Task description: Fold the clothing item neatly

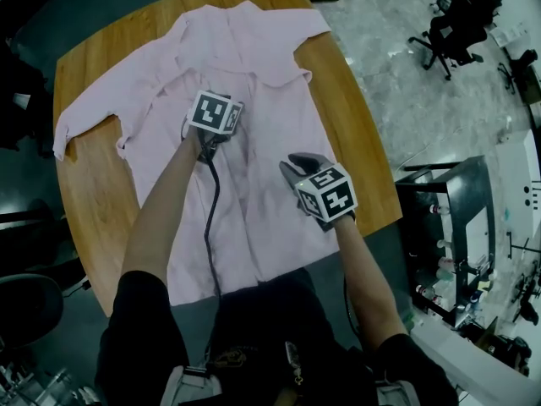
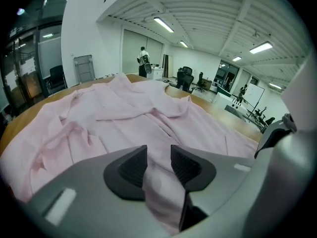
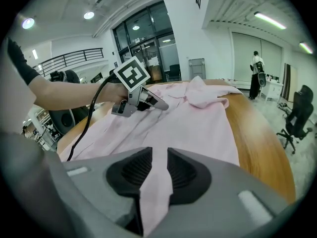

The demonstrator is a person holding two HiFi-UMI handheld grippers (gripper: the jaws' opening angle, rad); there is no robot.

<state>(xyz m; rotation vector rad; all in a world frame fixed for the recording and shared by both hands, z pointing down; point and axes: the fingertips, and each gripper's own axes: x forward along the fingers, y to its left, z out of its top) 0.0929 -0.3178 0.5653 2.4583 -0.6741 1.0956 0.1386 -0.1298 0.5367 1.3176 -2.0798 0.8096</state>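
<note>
A pale pink shirt (image 1: 245,49) lies spread front-up on the round wooden table (image 1: 84,193), collar at the far side, one sleeve stretched out to the left. My left gripper (image 1: 215,108) rests on the shirt's chest. In the left gripper view the left gripper (image 2: 158,165) stands open, with a raised fold of the pink shirt (image 2: 158,182) loose between its pads. My right gripper (image 1: 300,166) is over the shirt's right front. Its pads (image 3: 185,170) are shut on a narrow pinch of the pink shirt (image 3: 156,192). The right gripper view also shows the left gripper (image 3: 141,99) on the cloth.
The table's near and right edges (image 1: 372,184) lie close to the shirt's hem. Office chairs (image 1: 448,24) stand on the floor at the back right. A dark shelf unit (image 1: 456,227) stands right of the table. A black cable (image 1: 213,201) trails over the shirt.
</note>
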